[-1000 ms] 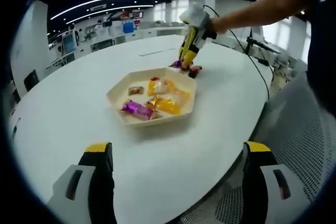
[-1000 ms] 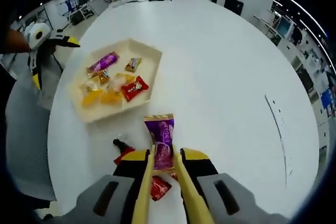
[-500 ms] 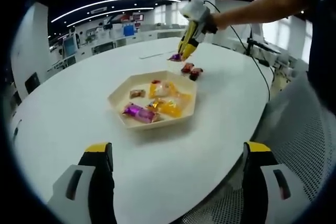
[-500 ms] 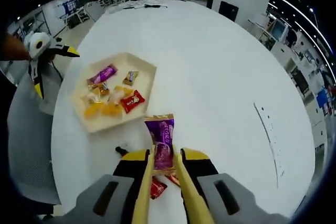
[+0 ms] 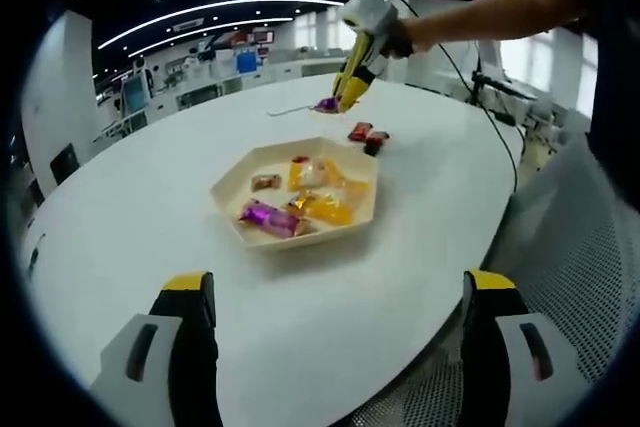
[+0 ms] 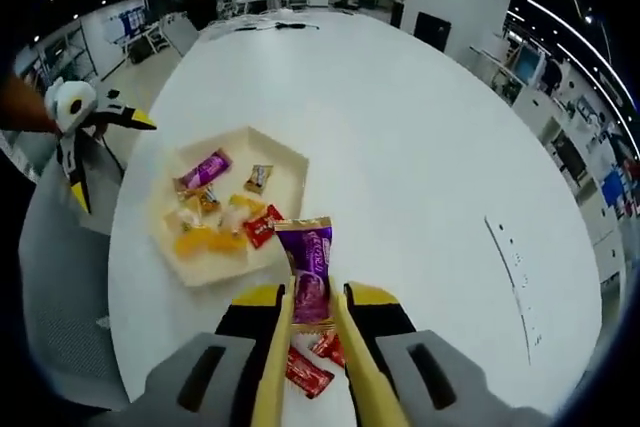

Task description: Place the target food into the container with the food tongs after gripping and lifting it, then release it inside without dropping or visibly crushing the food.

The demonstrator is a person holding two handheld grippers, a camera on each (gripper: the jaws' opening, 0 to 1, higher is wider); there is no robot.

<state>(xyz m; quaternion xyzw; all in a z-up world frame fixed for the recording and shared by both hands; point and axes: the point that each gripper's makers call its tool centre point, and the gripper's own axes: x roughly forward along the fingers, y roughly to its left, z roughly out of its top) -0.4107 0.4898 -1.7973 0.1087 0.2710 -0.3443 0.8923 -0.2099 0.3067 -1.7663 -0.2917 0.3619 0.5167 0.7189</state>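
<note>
1. Right gripper (image 6: pixel 311 322): yellow tongs pinched on a purple candy packet (image 6: pixel 308 269), held above the white table (image 6: pixel 400 147), near the tray's edge.
2. Hexagonal tray (image 5: pixel 235 172): holds several wrapped sweets.
3. Left gripper (image 5: pixel 340 292): jaws spread, empty.
4. Red sweets (image 6: pixel 310 362): left on the table, seemingly two.
5. Remaining: carry over, release inside.

The left tongs (image 5: pixel 340 347) have grey plastic housings with dark slots and black jaws capped in yellow. The right tongs (image 6: pixel 312 322) carry long yellow blades. A black cable (image 5: pixel 470 87) trails behind them.
</note>
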